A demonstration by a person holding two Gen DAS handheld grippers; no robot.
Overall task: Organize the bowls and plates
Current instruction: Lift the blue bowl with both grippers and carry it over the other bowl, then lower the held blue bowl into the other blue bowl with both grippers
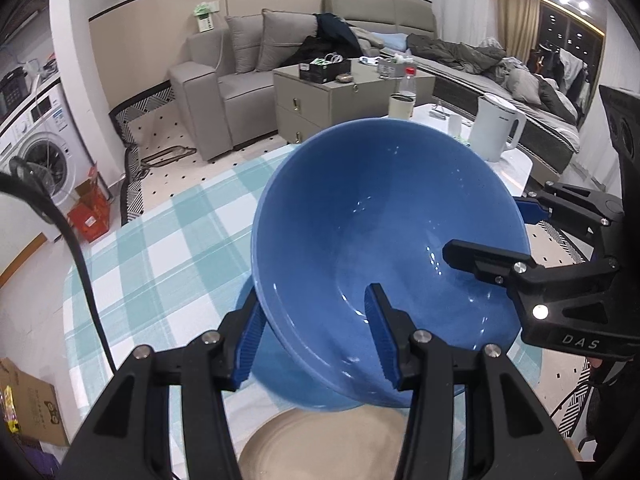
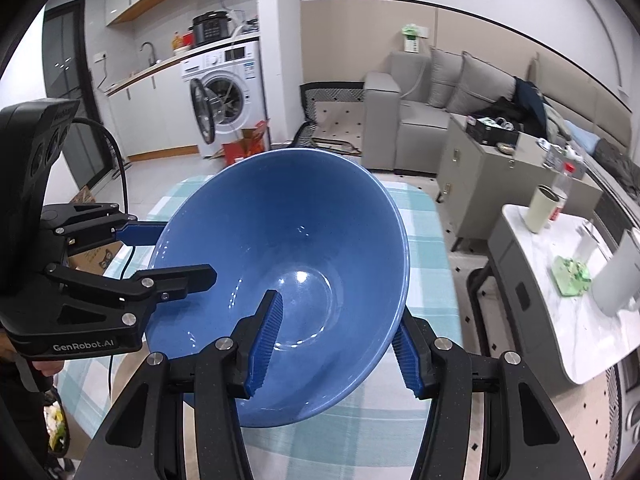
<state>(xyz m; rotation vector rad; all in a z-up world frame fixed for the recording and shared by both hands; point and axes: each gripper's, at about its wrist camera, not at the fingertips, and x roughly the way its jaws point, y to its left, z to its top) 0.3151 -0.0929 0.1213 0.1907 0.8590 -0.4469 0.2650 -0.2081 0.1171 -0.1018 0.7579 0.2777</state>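
A large blue bowl (image 1: 380,200) (image 2: 280,220) hangs tilted above the table with the teal checked cloth (image 1: 160,260) (image 2: 424,240). My left gripper (image 1: 316,308) (image 2: 176,254) is shut on the bowl's rim, with one pad inside and one outside. On the opposite rim my right gripper (image 2: 336,320) (image 1: 484,228) is shut the same way. A beige plate (image 1: 320,440) lies on the cloth below the bowl, partly hidden by my left gripper's fingers.
A white side table (image 2: 560,340) stands right of the cloth, bearing a white kettle (image 1: 496,128), a cream cup (image 1: 401,106) and a bottle. Beyond are a grey cabinet (image 1: 320,100), a sofa (image 1: 224,80) and a washing machine (image 2: 228,92). A cardboard box (image 1: 32,404) sits at the left.
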